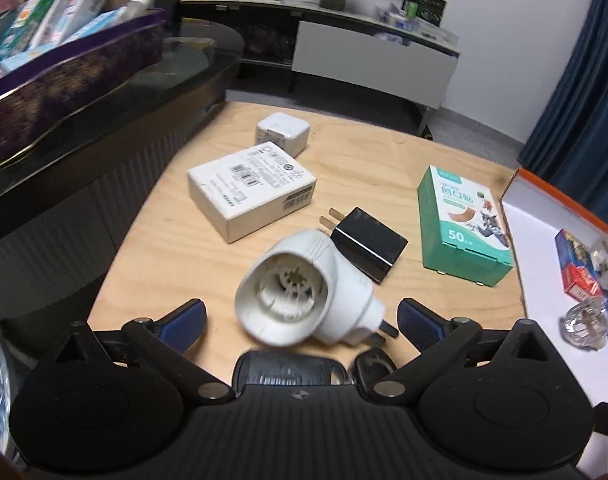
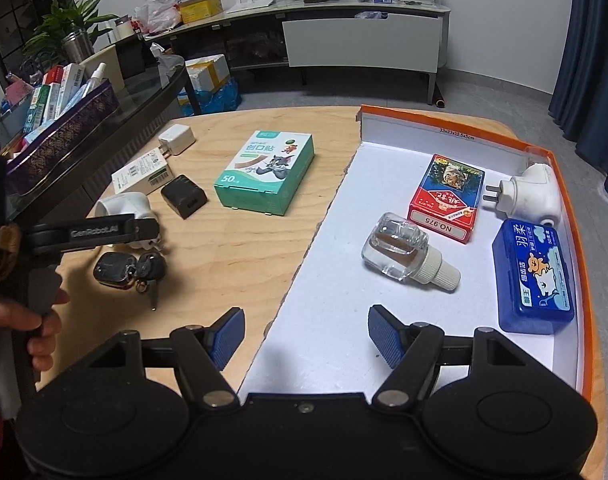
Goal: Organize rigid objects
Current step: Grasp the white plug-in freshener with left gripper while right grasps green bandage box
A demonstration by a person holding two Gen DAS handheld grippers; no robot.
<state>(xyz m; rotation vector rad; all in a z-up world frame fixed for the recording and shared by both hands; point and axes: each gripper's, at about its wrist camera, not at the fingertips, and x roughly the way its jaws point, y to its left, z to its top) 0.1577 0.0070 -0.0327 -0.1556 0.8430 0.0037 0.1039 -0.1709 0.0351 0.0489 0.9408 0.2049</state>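
Car key (image 1: 292, 368) sits under left gripper (image 1: 302, 320), fingers apart around white plug-in heater (image 1: 304, 292); next close, carry to tray (image 2: 328, 280). Right gripper (image 2: 306, 340) open, empty.

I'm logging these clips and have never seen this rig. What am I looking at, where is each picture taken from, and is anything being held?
No robot here: a person holds hand-held tongs in each hand, with a camera on each looking along the fingers.

The left view shows the left tongs open around a white plug-in heater on the wooden table; whether the pads touch it is unclear. Beyond lie a black charger, a white box, a white charger and a green box.

The right view shows the right tongs open and empty, over the edge of an orange-rimmed tray. The tray holds a red card box, a clear bottle, a blue case and a second heater. Keys lie on the table.
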